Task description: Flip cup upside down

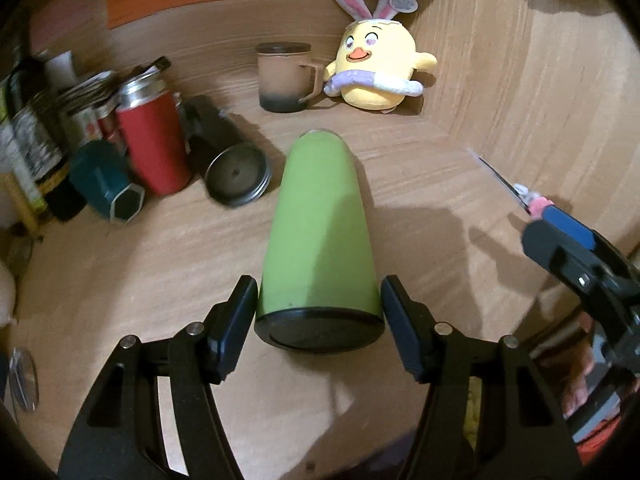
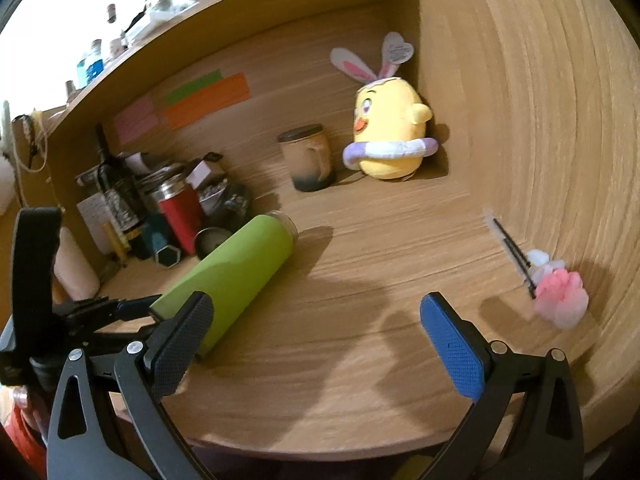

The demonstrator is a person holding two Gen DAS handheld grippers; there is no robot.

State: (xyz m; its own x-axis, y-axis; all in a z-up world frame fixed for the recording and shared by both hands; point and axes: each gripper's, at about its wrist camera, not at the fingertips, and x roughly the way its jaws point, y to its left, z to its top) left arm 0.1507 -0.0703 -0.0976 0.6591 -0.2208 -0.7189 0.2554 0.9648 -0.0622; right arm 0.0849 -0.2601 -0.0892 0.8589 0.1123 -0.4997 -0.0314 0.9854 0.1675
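A tall green cup [image 1: 316, 236] with a black base lies on its side on the wooden desk, mouth pointing toward the back wall. My left gripper [image 1: 319, 320] straddles the base end, one finger on each side; small gaps show between pads and cup, so it is open. In the right wrist view the green cup [image 2: 236, 276] lies at left with the left gripper [image 2: 132, 308] at its base end. My right gripper [image 2: 316, 344] is open and empty over bare desk to the right of the cup; it also shows in the left wrist view [image 1: 568, 236].
A red tumbler [image 1: 154, 140], a black lid [image 1: 238, 178] and a teal box [image 1: 108, 184] crowd the left. A brown mug [image 1: 284, 78] and a yellow plush chick [image 1: 378, 68] stand at the back. A pink-topped pen [image 2: 556, 292] lies by the right wall.
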